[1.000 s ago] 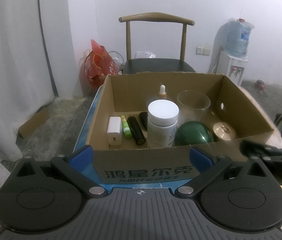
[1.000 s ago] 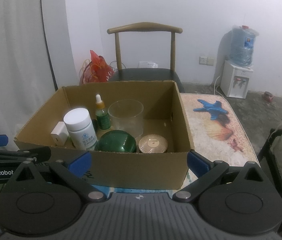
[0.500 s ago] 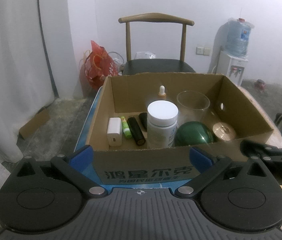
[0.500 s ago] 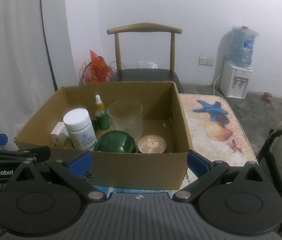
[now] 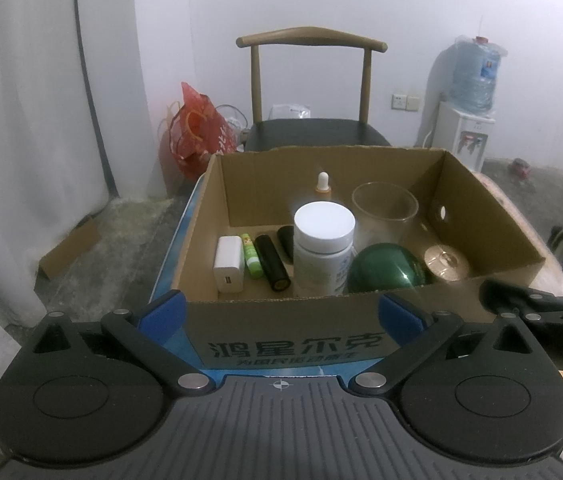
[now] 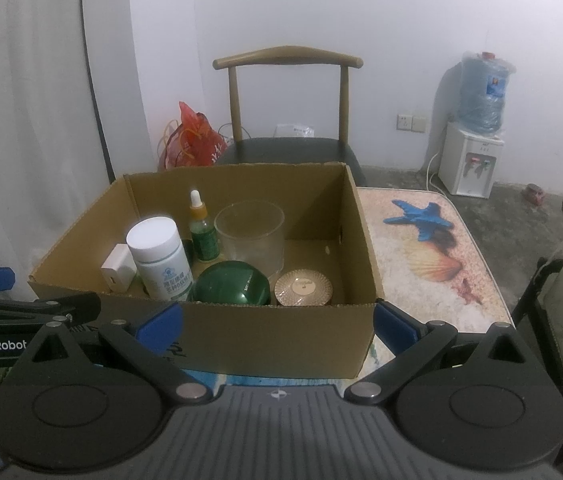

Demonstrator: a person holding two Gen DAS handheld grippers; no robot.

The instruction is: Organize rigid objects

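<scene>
Left claw (image 5: 281, 314) and right claw (image 6: 277, 322) are level, side by side, fingers spread wide, holding nothing.

One box (image 5: 281, 344); two bottles (image 5: 323, 254); one glass (image 5: 384, 216); two jars (image 5: 385, 268).

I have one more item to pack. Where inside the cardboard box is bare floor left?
Free: the right rear corner, behind the gold lid and right of the glass cup. Crowded: the front left around the white bottle, charger and green case.
</scene>
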